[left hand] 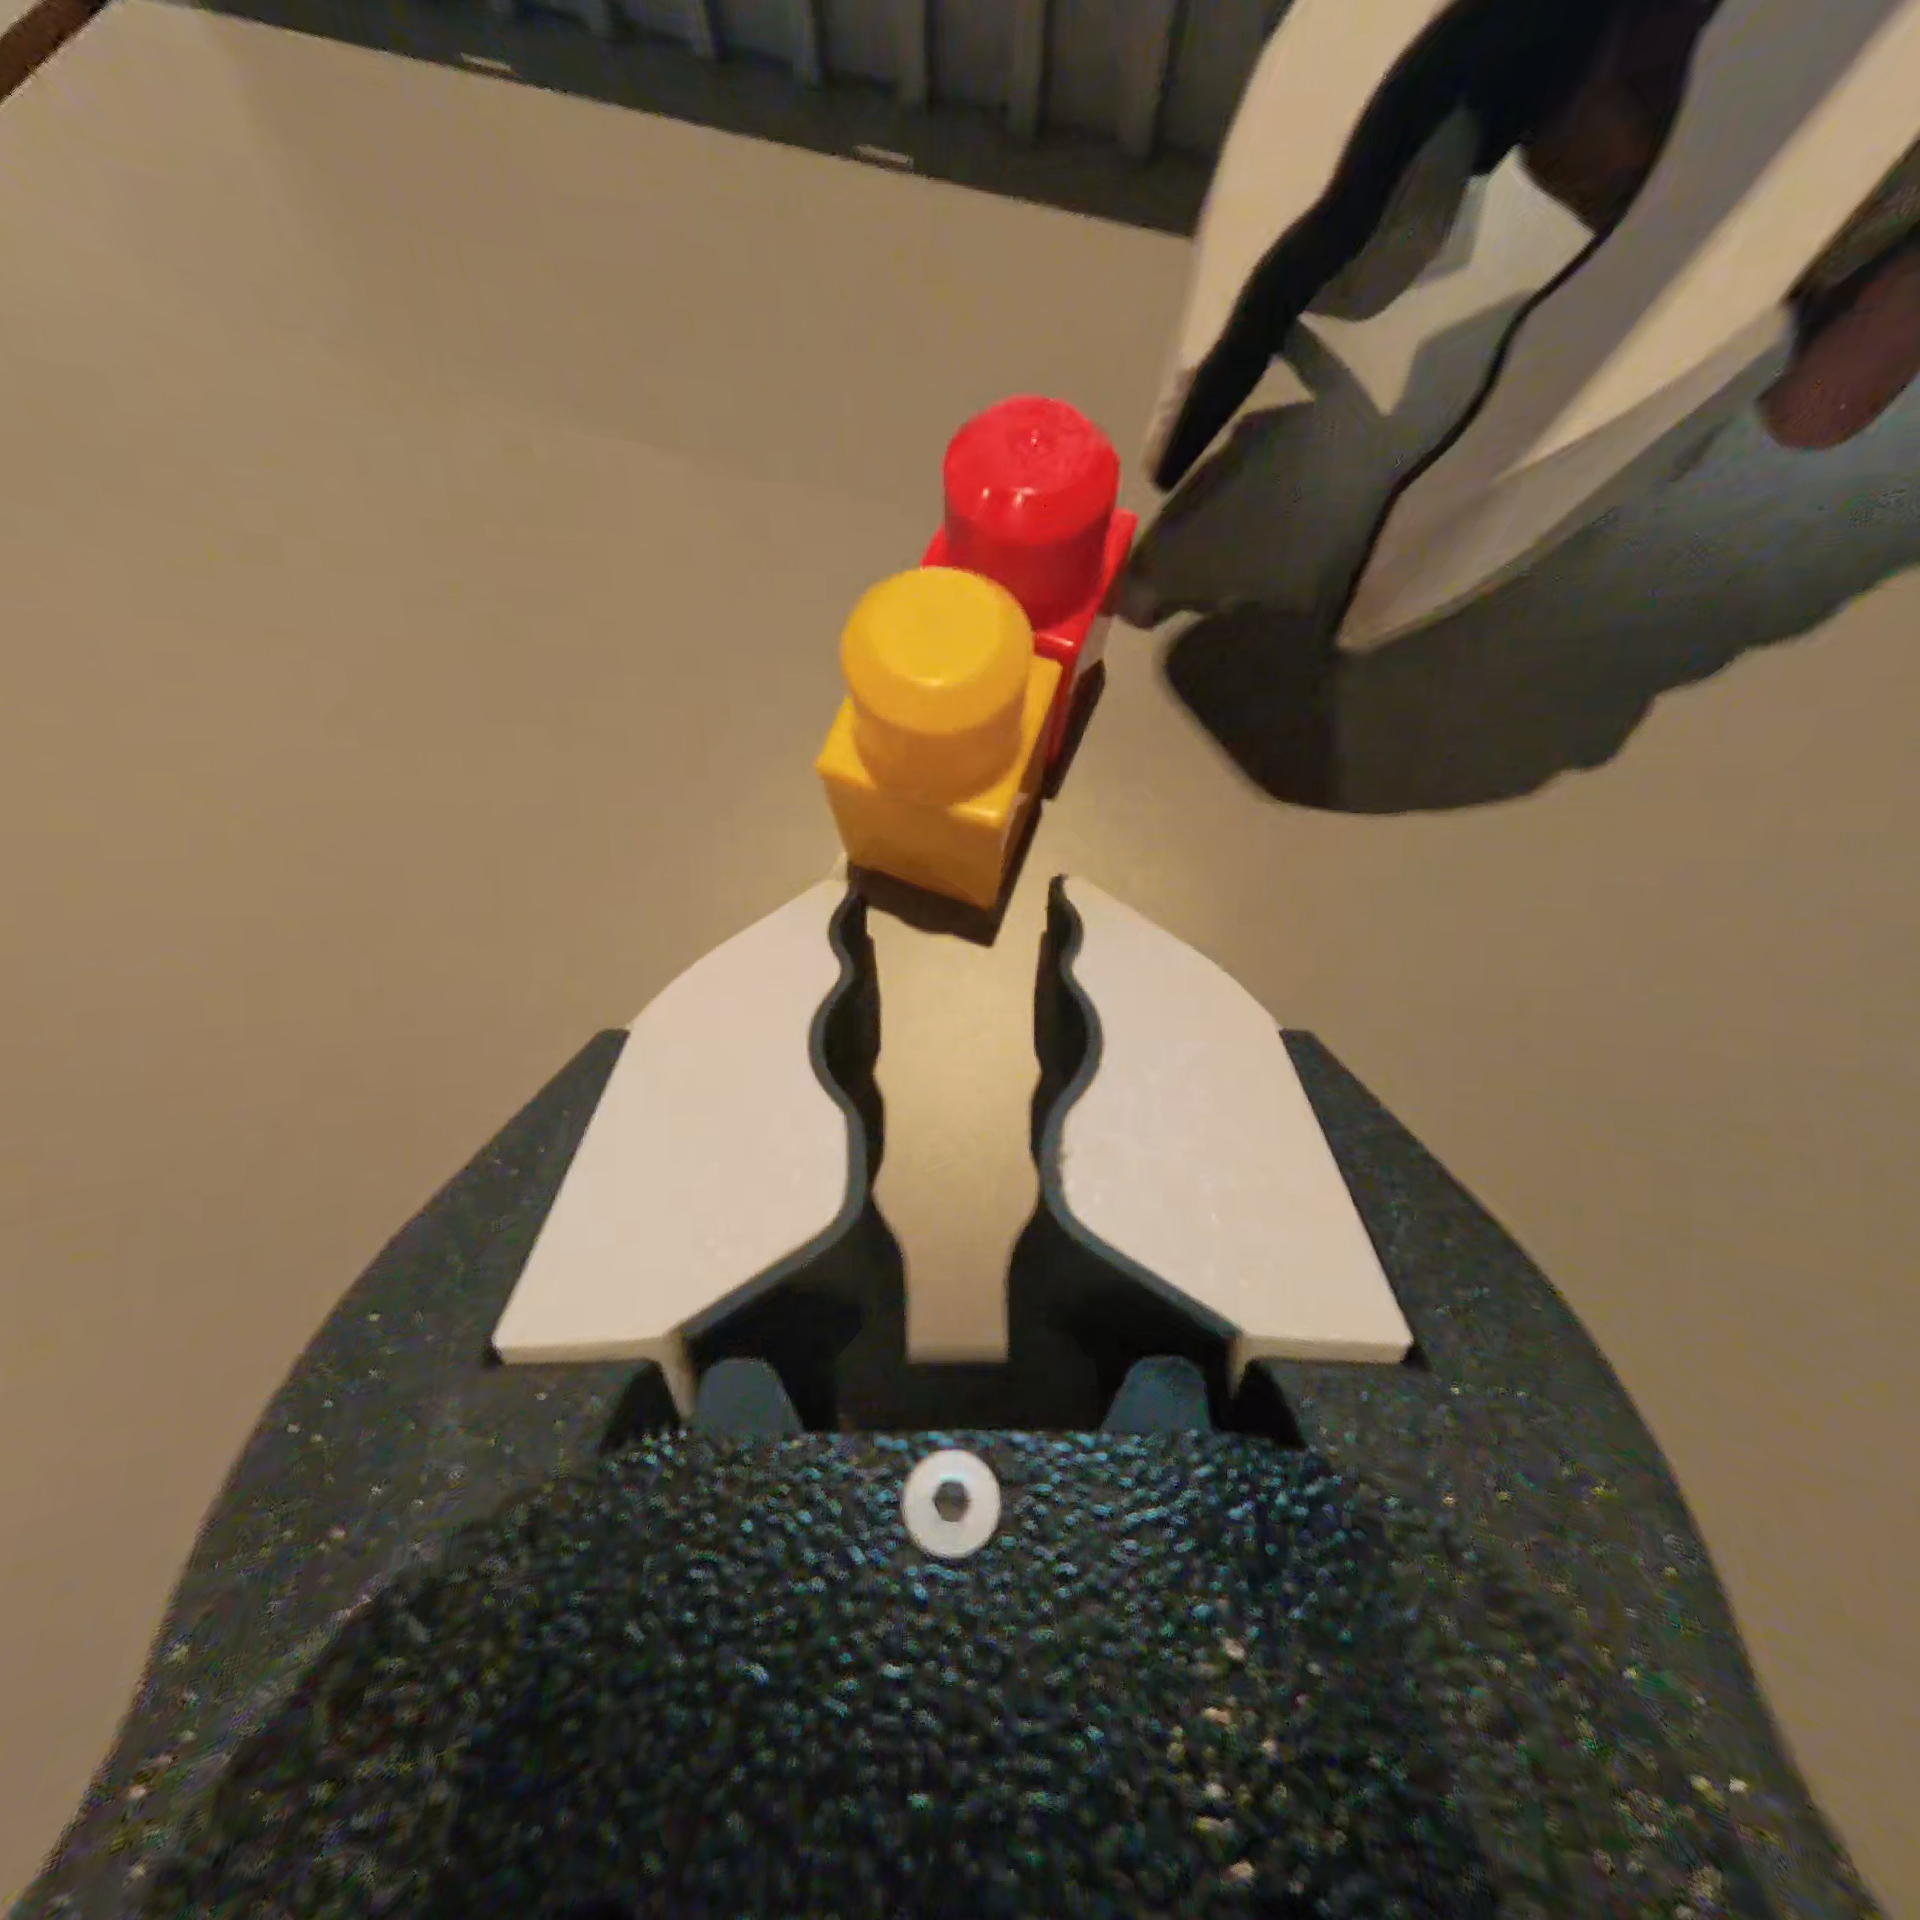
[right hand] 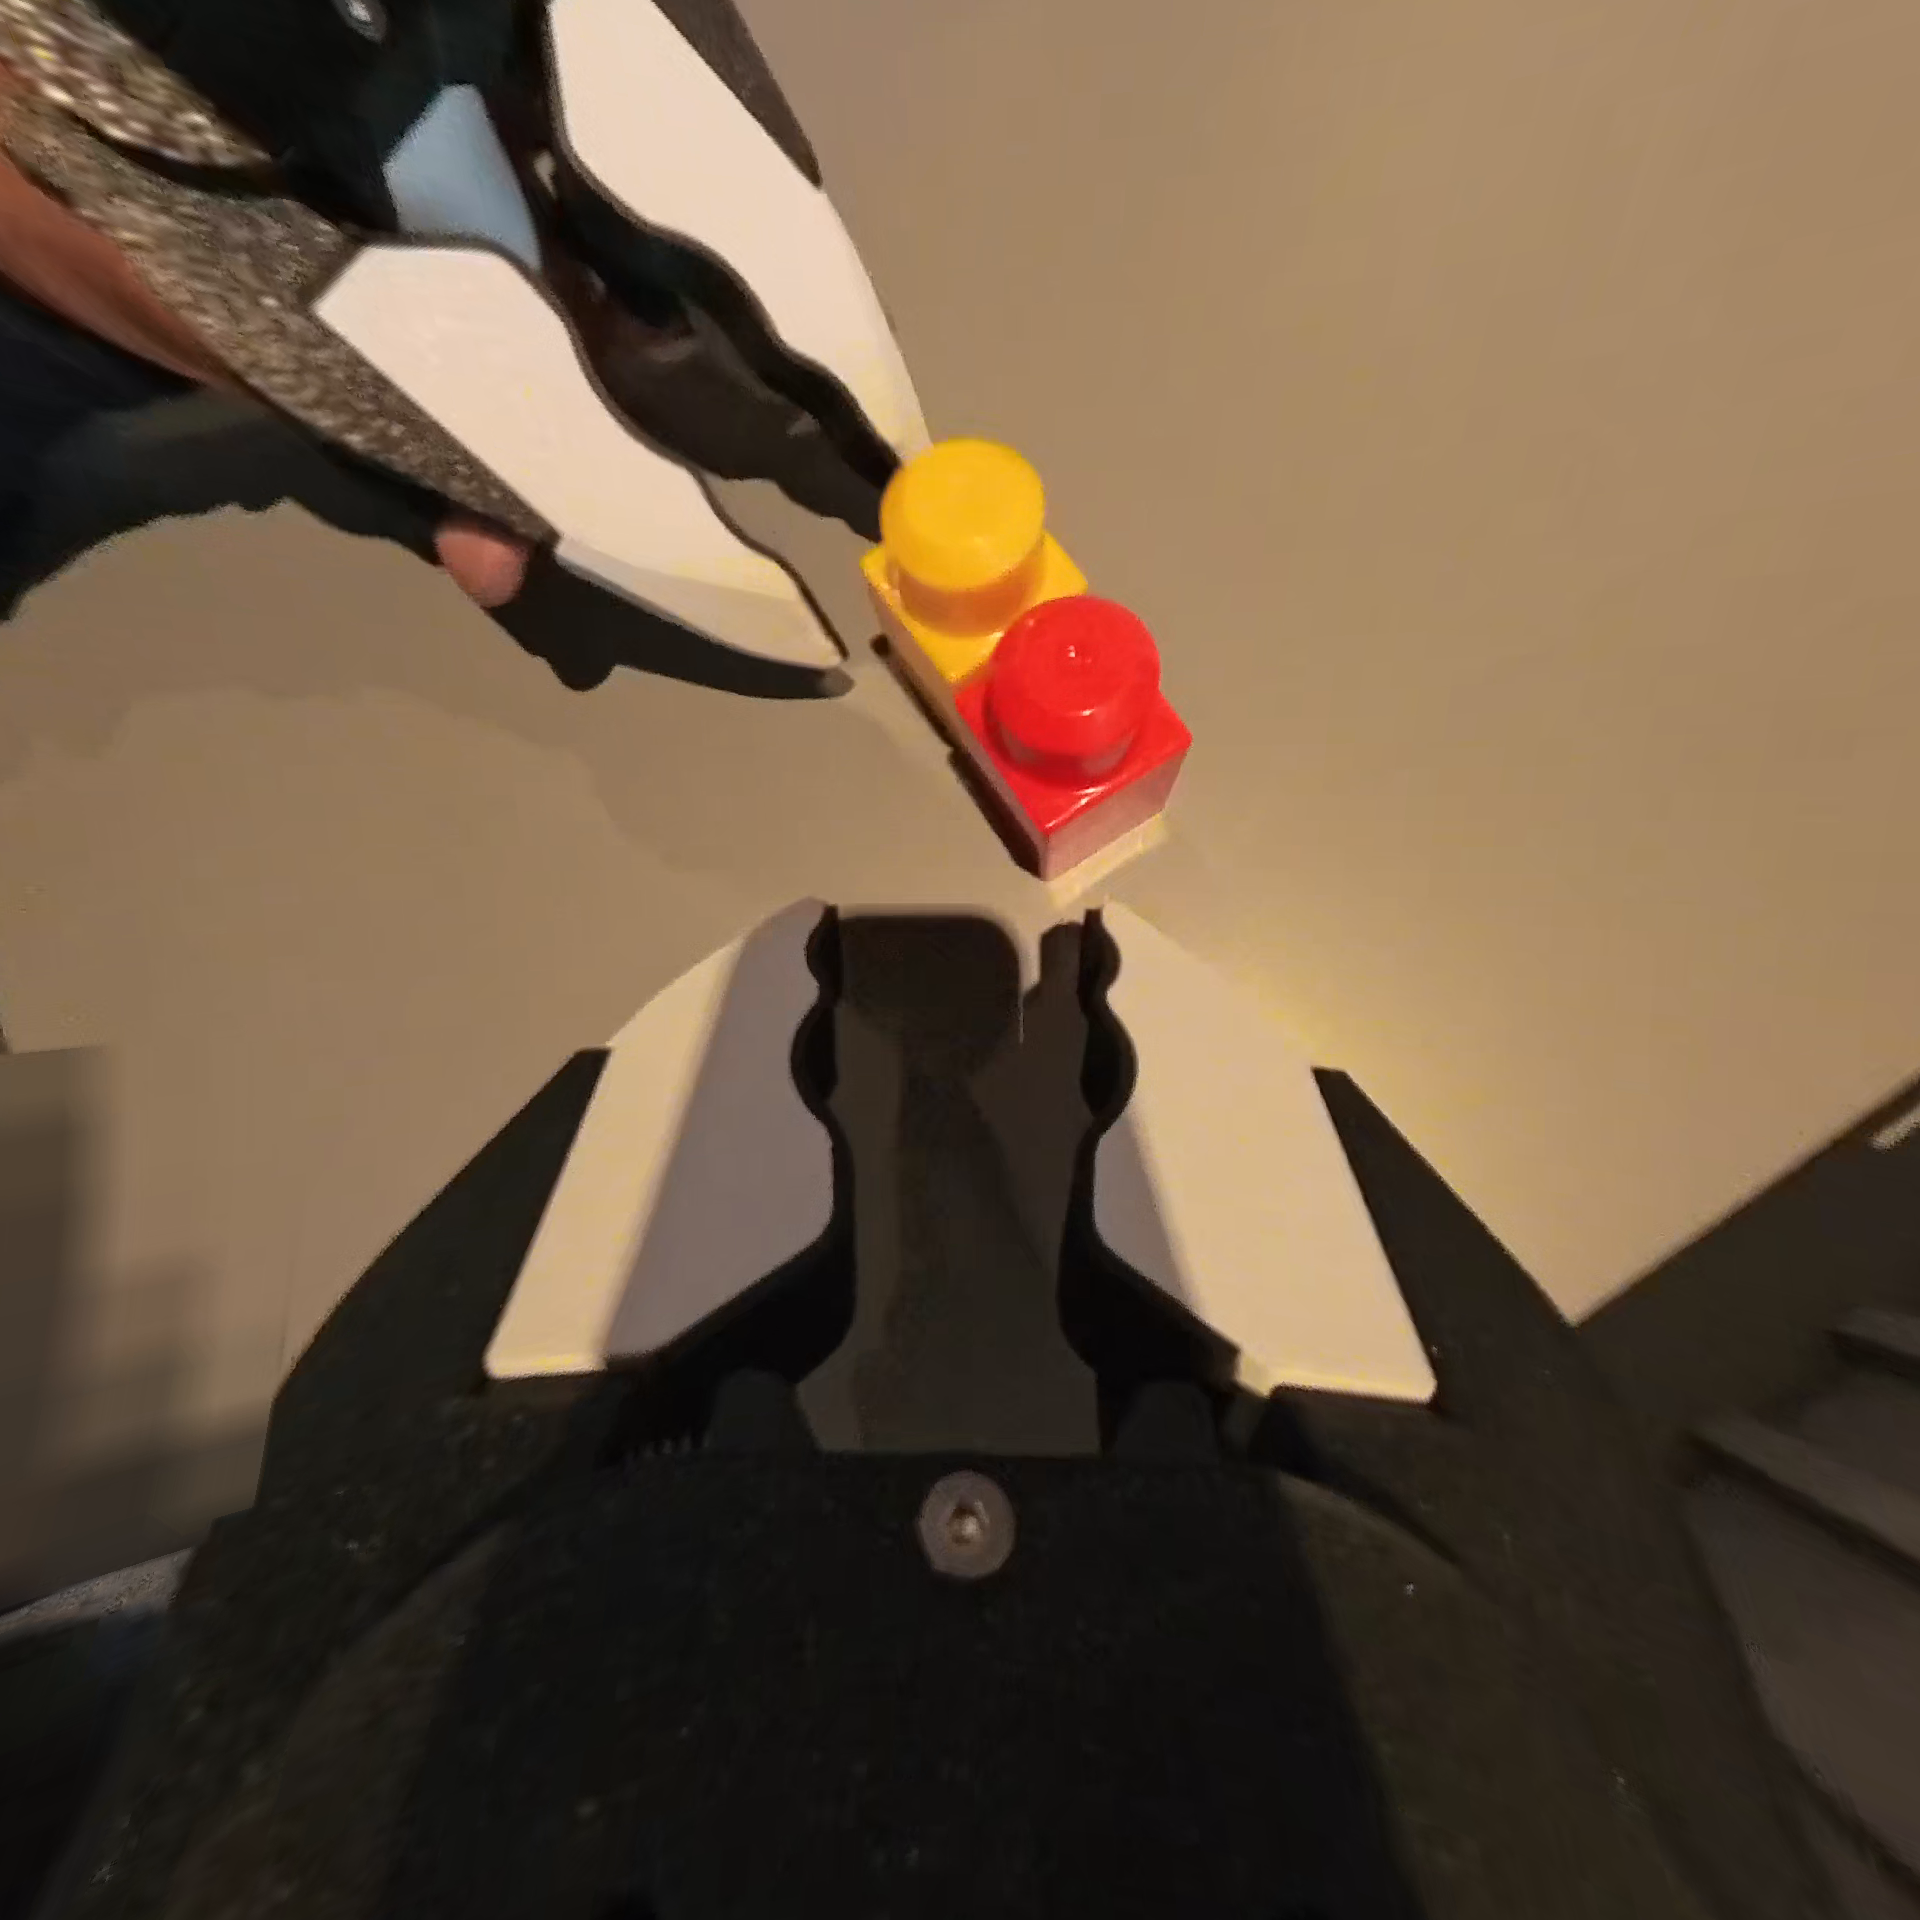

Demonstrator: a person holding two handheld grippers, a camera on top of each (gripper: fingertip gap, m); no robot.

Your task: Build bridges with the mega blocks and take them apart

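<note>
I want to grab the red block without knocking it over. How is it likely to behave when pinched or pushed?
The red block looks like rigid, glossy plastic, so it may slip between smooth fingers. It is probably light for its size. It stands flat beside the yellow block on the table, touching it, so a sideways push would likely slide both rather than tip it.

Two blocks (left hand: 977,675) touch side by side on the table (left hand: 416,520).

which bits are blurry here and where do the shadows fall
Left wrist view: the right tool is smeared by motion blur at upper right, casting a dark shadow on the table; yellow block and red block fairly sharp. Right wrist view: the left tool is softly blurred, edges bowed by the wide lens.
</note>
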